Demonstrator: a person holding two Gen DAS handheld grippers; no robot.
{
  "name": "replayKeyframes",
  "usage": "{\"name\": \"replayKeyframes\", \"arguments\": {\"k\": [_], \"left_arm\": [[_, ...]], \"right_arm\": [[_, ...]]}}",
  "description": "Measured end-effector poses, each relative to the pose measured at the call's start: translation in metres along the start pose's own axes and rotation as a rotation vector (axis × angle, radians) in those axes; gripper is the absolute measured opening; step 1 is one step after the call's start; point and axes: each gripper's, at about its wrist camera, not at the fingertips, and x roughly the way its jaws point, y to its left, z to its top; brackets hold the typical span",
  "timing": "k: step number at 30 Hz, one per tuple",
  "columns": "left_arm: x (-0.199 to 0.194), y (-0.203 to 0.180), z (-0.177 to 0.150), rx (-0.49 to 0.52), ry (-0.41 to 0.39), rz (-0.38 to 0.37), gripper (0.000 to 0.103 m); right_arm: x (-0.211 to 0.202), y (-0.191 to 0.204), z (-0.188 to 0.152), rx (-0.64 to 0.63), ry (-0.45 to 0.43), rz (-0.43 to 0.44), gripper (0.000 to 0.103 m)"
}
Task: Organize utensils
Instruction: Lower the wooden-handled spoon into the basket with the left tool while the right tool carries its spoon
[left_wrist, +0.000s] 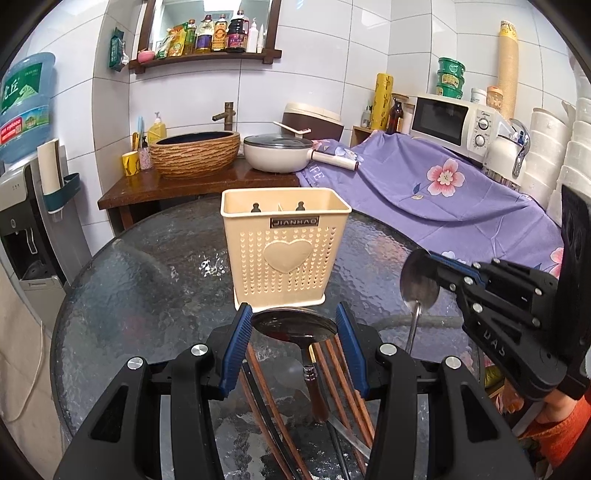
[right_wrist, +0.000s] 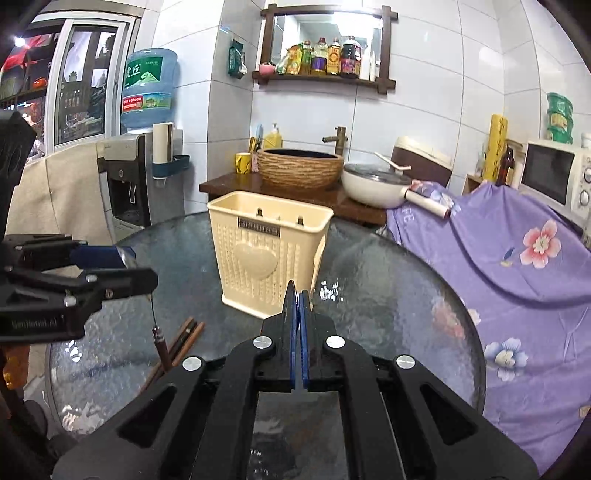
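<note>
A cream perforated utensil holder (left_wrist: 284, 247) with a heart stands upright on the round glass table (left_wrist: 147, 288); it also shows in the right wrist view (right_wrist: 266, 254). My left gripper (left_wrist: 293, 325) is shut on the bowl of a large steel spoon (left_wrist: 295, 325) with a brown handle, held above the table, its handle hanging down (right_wrist: 162, 350). My right gripper (right_wrist: 297, 295) is shut on the bowl of a smaller steel spoon (left_wrist: 419, 284), seen edge-on (right_wrist: 291, 295). Brown chopsticks (left_wrist: 343, 384) and a knife lie on the glass under the left gripper.
A purple floral cloth (left_wrist: 461, 192) covers the counter at right, with a microwave (left_wrist: 454, 122) on it. Behind the table stand a wooden stand with a basin (left_wrist: 195, 151) and a white pan (left_wrist: 277, 153). A water dispenser (left_wrist: 22, 206) is at left.
</note>
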Motion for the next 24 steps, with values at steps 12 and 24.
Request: {"name": "replayKeyframes", "arguments": {"k": [12, 24], "left_arm": [[-0.026, 0.010, 0.079, 0.009, -0.123, 0.006, 0.046], [0.008, 0.026, 0.188, -0.051, -0.225, 0.139, 0.046]], "right_arm": [[0.005, -0.019, 0.091, 0.001, -0.130, -0.034, 0.002], [0.067, -0.029, 0.180, -0.069, -0.225, -0.234, 0.002]]}}
